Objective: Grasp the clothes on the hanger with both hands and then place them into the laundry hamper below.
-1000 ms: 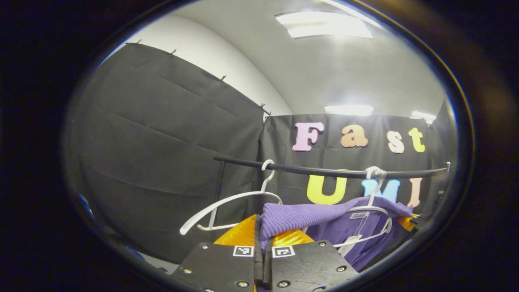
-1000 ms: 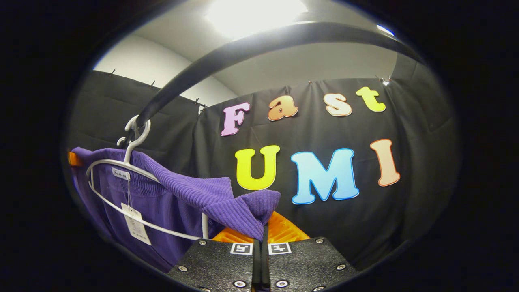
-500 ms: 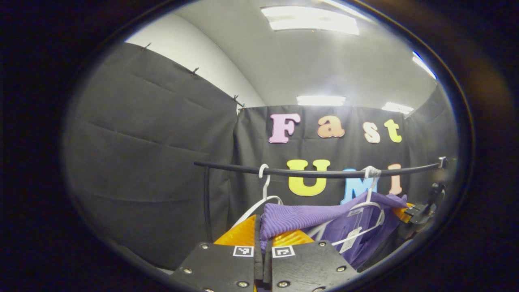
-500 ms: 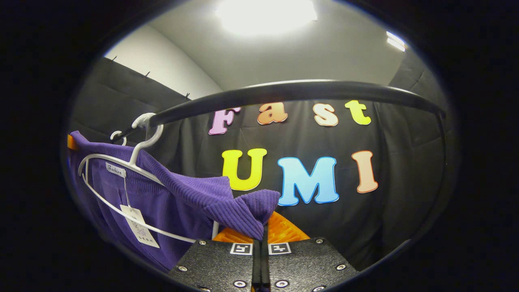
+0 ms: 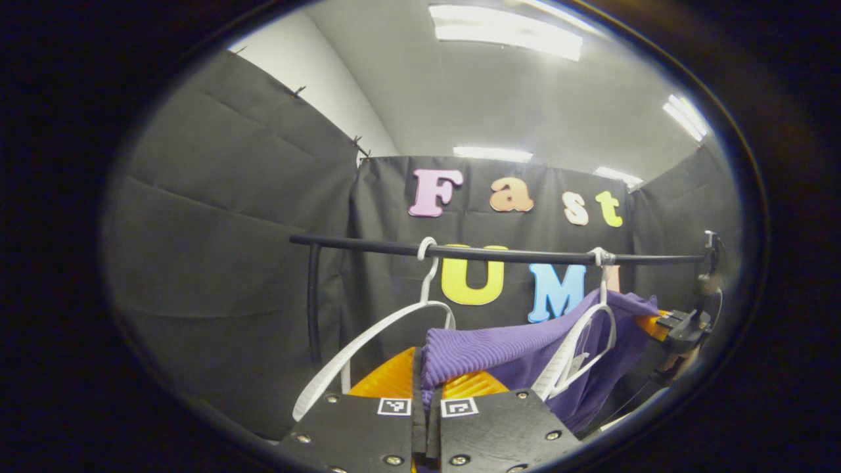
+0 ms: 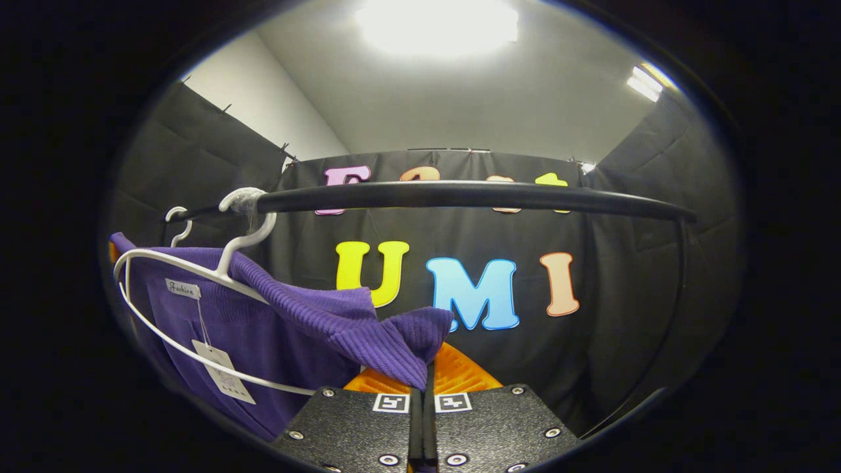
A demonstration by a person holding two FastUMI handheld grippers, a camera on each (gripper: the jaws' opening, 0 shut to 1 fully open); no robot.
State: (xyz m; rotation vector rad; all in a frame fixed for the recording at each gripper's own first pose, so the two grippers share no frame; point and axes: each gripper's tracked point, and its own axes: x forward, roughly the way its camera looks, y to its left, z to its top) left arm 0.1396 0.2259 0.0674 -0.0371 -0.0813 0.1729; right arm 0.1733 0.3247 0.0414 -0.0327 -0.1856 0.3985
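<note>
A purple ribbed garment [image 5: 506,341] hangs on a white hanger [image 5: 581,341] that hooks over the black rail [image 5: 512,253]. My left gripper [image 5: 427,382] is shut on one shoulder corner of the cloth. In the right gripper view the same garment [image 6: 295,328] drapes over the hanger [image 6: 197,268], and my right gripper [image 6: 428,372] is shut on its other shoulder corner. The fabric stretches taut between both grippers, with the hanger still inside it. The right gripper [image 5: 677,326] also shows at the far end of the garment in the left gripper view.
An empty white hanger [image 5: 387,325] hangs on the rail to the left of the garment. The rail [image 6: 460,195] runs across just ahead of my right gripper, and its upright post [image 5: 313,299] stands at the left. A paper tag [image 6: 223,378] dangles from the collar.
Both grippers have drawn back from the rail, keeping hold of the cloth. In the right gripper view the rail has dropped from overhead to mid-height. The hangers have swung.
</note>
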